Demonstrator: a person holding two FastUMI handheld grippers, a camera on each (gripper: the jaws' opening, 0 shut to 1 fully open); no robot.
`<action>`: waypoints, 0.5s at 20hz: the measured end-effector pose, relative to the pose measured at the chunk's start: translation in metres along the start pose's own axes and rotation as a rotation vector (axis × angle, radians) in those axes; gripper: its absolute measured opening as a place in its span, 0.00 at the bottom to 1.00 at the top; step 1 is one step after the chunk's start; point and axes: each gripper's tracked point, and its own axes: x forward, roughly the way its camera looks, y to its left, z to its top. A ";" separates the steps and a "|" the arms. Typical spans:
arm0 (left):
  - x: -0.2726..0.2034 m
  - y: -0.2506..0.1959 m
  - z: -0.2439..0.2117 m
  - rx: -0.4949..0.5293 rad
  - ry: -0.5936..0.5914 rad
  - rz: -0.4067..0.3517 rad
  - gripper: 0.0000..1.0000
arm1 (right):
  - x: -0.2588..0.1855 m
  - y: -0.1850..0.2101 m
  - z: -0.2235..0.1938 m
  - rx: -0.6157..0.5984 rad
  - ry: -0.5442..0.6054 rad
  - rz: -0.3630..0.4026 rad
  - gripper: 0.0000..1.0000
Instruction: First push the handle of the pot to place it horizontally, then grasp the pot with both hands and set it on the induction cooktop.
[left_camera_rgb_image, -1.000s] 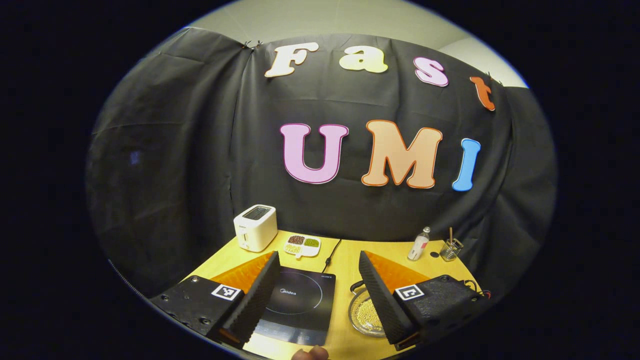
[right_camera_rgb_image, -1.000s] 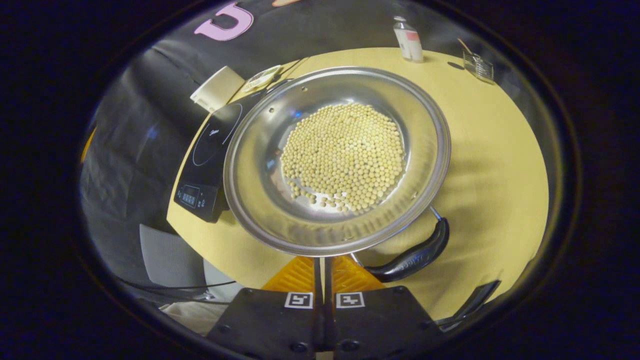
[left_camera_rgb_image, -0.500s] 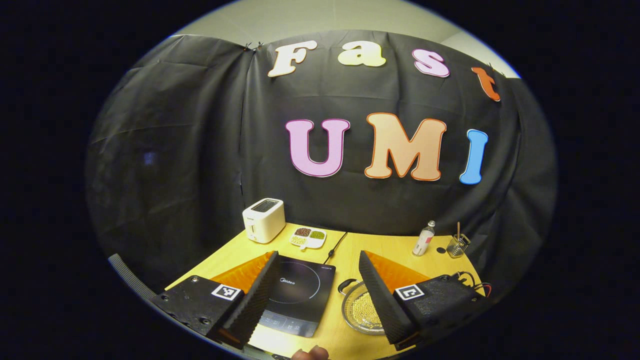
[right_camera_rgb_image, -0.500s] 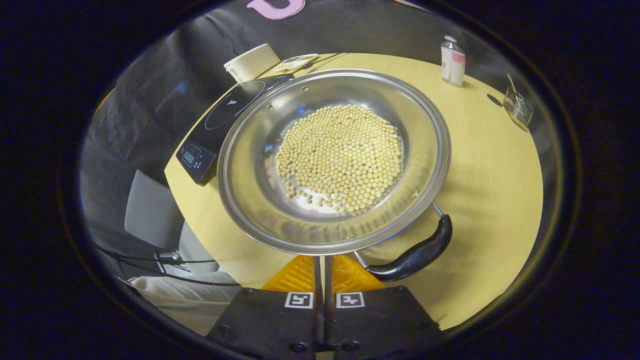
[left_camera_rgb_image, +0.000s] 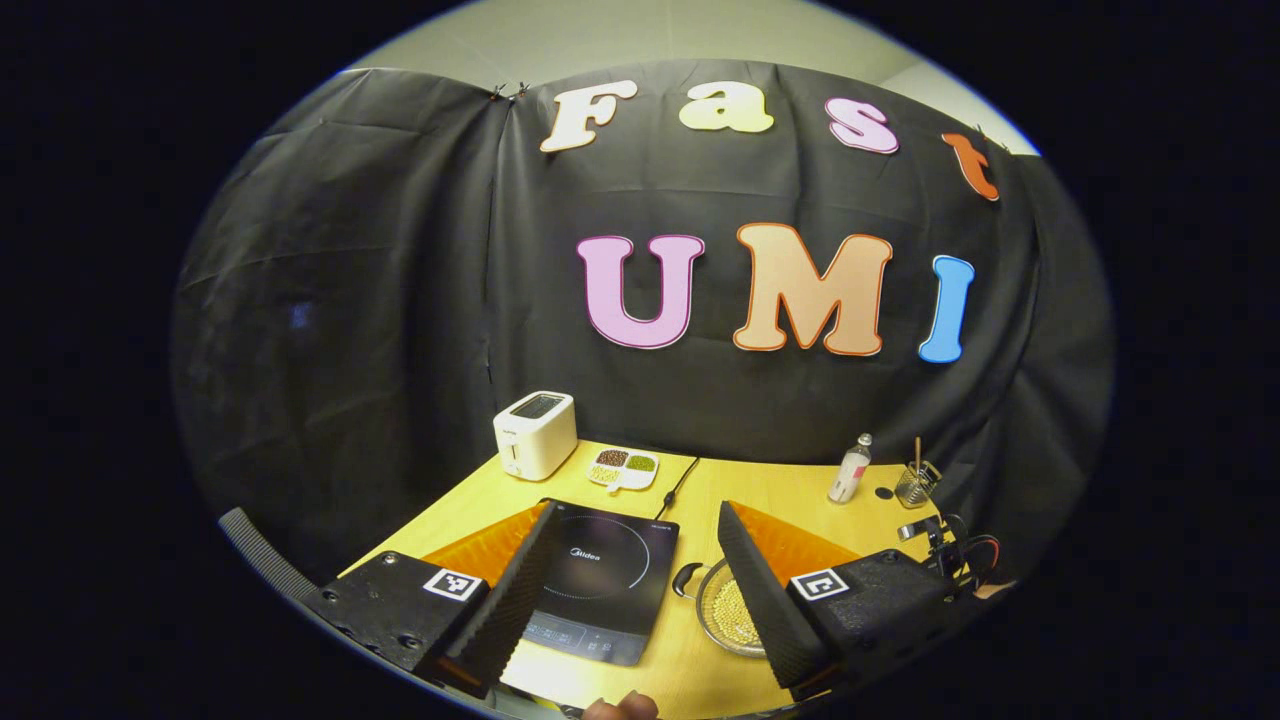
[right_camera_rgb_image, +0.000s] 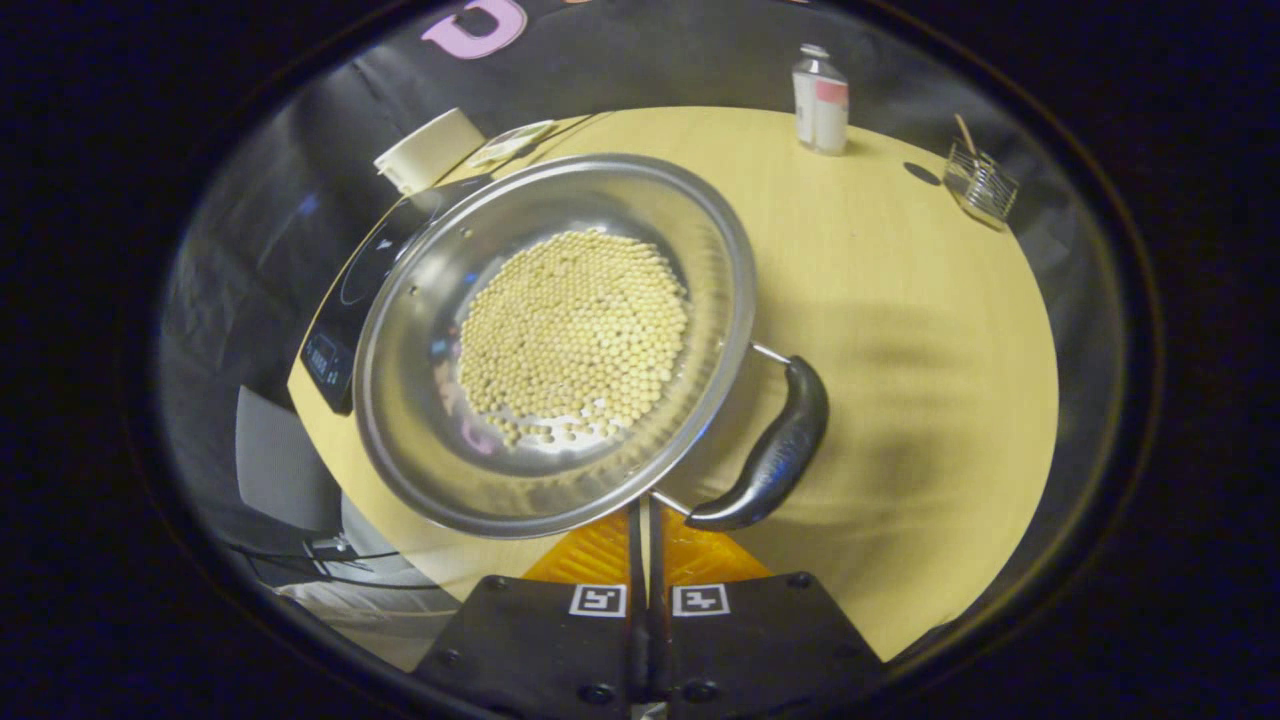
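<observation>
Orange-backed fingers of your right gripper sit pressed together with nothing between them, their tips hidden beneath the rim of the steel pot. Its black handle lies just right of those tips; whether they touch it is hard to tell. Pale yellow beans fill the pot's bottom. Your left gripper hangs above the table with fingers spread wide, the induction cooktop framed between them and the pot partly cut off behind the right-hand finger. Beyond stand a toaster, a divided dish, a bottle and a glass.
</observation>
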 end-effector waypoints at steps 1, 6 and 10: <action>0.000 0.004 0.000 -0.006 0.001 -0.008 0.96 | -0.001 -0.005 0.001 0.020 -0.003 -0.022 0.03; 0.009 0.022 -0.012 -0.019 0.035 -0.105 0.96 | -0.026 -0.008 0.009 0.158 -0.049 -0.123 0.03; 0.023 0.026 -0.015 0.003 0.042 -0.221 0.96 | -0.050 0.001 0.020 0.255 -0.133 -0.182 0.03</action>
